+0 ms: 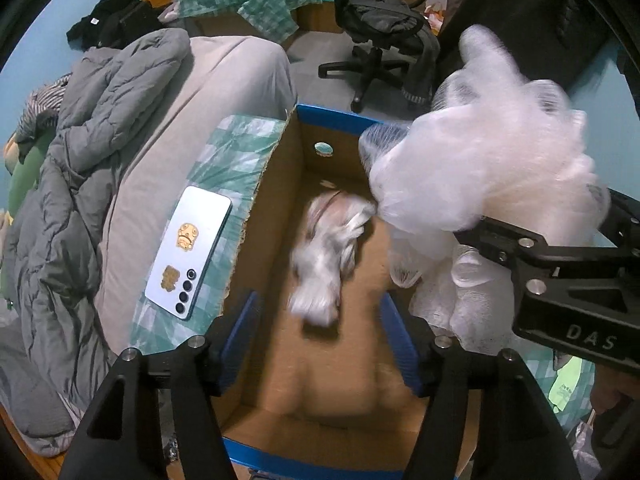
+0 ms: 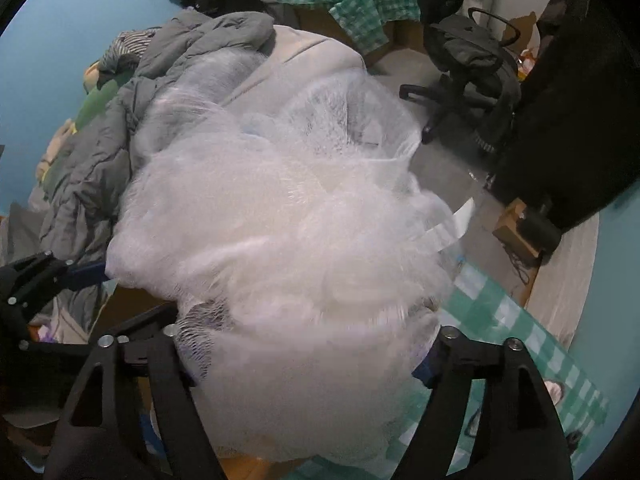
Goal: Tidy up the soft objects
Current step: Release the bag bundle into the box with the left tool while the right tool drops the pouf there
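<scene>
Left tool spread empty over cardboard box, blurred white bundle just ahead inside. Right tool clamped on white mesh, carried boxward, probably for stowing.

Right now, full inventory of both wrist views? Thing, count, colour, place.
Cardboard box: 1, brown with blue edges, open, centre.
Fluffy soft object: 1, white-grey, blurred, inside the box.
Mesh bundle: 1, white, above the box's right side, in the right gripper.
Phone: 1, light blue, face down on checked cloth left of the box.
Padded jacket: 1, grey, on the bed, left.
Office chair: 1, black, on the floor behind.
Left gripper: black with blue pads, open over the box, holding nothing.
Right gripper: black, closed on the mesh.
</scene>
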A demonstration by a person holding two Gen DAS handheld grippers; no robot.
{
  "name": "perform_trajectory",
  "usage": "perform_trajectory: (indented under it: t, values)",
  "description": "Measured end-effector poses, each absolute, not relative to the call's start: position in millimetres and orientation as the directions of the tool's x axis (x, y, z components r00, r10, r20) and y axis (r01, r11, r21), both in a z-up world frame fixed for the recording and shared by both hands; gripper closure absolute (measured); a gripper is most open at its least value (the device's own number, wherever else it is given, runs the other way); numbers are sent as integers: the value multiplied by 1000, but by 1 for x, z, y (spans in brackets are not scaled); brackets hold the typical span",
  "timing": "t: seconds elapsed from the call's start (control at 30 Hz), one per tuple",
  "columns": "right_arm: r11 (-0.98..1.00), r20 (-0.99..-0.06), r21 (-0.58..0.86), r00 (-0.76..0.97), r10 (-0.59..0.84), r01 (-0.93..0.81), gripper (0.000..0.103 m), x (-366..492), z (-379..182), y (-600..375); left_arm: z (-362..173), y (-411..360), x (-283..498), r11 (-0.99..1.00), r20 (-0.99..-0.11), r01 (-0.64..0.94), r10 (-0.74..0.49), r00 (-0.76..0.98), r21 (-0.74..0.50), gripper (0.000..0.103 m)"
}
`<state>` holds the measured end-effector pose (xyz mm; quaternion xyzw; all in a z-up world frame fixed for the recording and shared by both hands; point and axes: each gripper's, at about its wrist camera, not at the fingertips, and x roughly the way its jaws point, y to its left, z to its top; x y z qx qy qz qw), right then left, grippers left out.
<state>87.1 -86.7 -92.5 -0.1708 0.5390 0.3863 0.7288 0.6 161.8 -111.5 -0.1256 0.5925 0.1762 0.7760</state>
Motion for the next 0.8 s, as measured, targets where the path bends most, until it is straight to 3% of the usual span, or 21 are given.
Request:
perform_trajectory:
  t: [0.8]
  values:
    - [634,-884,198,143,444,-747,23,86,-67,-74,-79,149,-25,889,-955,-457,112,274,-27,38]
